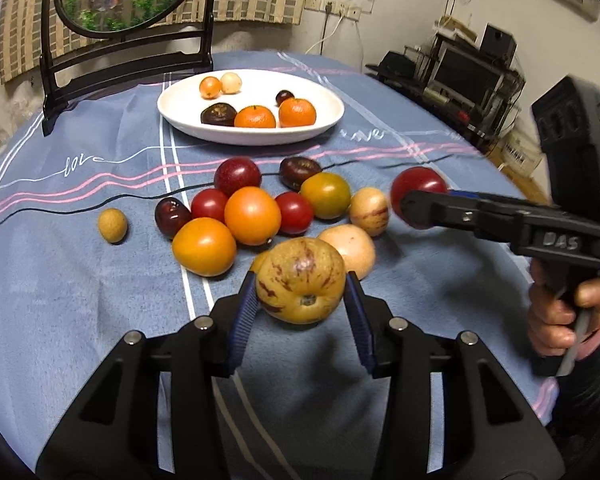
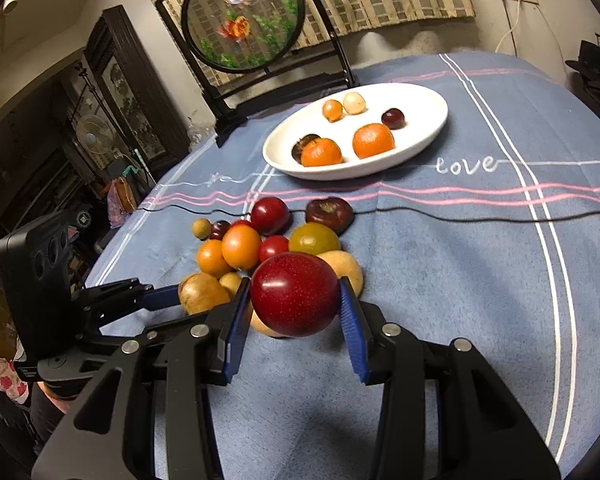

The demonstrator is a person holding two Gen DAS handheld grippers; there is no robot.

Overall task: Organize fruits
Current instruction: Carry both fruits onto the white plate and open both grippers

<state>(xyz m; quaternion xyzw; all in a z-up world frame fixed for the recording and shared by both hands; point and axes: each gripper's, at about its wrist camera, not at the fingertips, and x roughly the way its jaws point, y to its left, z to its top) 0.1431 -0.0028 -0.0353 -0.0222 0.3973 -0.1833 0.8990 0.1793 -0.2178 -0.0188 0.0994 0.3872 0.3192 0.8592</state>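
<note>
Left claw [image 1: 302, 300] pinching speckled yellow fruit [image 1: 300, 280], lifted off desk [image 1: 60, 300]. Right claw [image 2: 294, 300] pinching red plum [image 2: 294, 294], also lifted. White plate [image 2: 432, 128] at 12 o'clock past loose pile [image 1: 252, 212]. My plan: carry high over pile, keep squeeze steady, lower into bare plate spot, let go gently so nothing rolls.

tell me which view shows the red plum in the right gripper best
The right wrist view: the red plum fills the center between the right gripper's blue pads, sharp and close. The left wrist view shows it only small, blurred and partly covered by that gripper's finger.
</note>
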